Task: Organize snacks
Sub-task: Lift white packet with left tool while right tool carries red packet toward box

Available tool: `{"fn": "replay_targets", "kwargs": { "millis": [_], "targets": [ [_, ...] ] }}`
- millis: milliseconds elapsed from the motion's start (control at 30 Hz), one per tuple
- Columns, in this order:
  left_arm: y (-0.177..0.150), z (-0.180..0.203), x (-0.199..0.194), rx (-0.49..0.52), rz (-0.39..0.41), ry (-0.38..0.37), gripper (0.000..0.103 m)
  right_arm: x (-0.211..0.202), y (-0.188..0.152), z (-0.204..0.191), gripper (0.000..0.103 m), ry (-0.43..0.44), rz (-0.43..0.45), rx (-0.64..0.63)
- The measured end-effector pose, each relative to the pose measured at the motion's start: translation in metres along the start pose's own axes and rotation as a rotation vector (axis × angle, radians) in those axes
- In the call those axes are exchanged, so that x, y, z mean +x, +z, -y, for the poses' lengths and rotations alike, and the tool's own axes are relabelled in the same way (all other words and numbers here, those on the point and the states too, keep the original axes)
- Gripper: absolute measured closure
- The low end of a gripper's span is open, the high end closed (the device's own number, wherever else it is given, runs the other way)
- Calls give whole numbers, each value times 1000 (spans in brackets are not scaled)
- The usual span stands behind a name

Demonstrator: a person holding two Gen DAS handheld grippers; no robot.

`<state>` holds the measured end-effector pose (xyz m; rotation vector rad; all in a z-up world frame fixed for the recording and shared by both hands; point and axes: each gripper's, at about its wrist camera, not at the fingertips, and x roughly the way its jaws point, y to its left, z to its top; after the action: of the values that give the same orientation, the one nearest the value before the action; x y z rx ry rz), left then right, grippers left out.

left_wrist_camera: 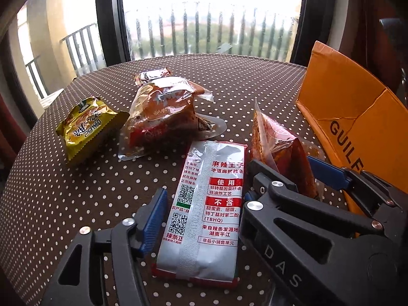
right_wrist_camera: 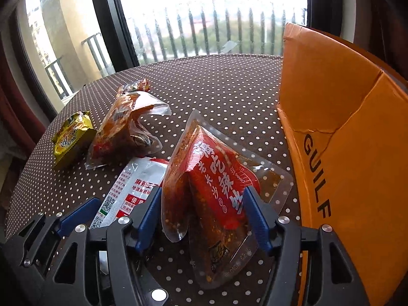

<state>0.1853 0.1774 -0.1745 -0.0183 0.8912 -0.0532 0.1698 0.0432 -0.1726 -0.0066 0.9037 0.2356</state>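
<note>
While the right gripper (right_wrist_camera: 202, 207) straddles the red clear-edged spicy-snack pouch (right_wrist_camera: 216, 191) with jaws apart, its long axis running forward between the fingers, the left gripper (left_wrist_camera: 204, 199) likewise brackets the silver foil packet (left_wrist_camera: 204, 211), unclamped

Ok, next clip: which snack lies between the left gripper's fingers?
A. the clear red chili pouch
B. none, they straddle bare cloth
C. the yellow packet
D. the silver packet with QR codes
D: in the left wrist view the silver packet with QR codes lies printed side up on the dotted tablecloth, between the blue fingers of the left gripper.
</note>
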Motion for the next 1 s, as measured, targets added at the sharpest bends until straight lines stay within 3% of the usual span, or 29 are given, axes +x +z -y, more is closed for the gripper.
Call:
{"fn": "replay_targets", "kwargs": {
  "millis": [300,700,1000],
  "targets": [
    [-7,-1,-12,-20,1,-14,65,-8,-1,1,58,31,-6,-19],
    [-28,3,-59,-37,89,1,65,-48,-20,-2,60,79,54,-20],
    [-24,7,-95,-40,153,9,65,-86,-17,-6,60,95,123,-29]
  ]
}}
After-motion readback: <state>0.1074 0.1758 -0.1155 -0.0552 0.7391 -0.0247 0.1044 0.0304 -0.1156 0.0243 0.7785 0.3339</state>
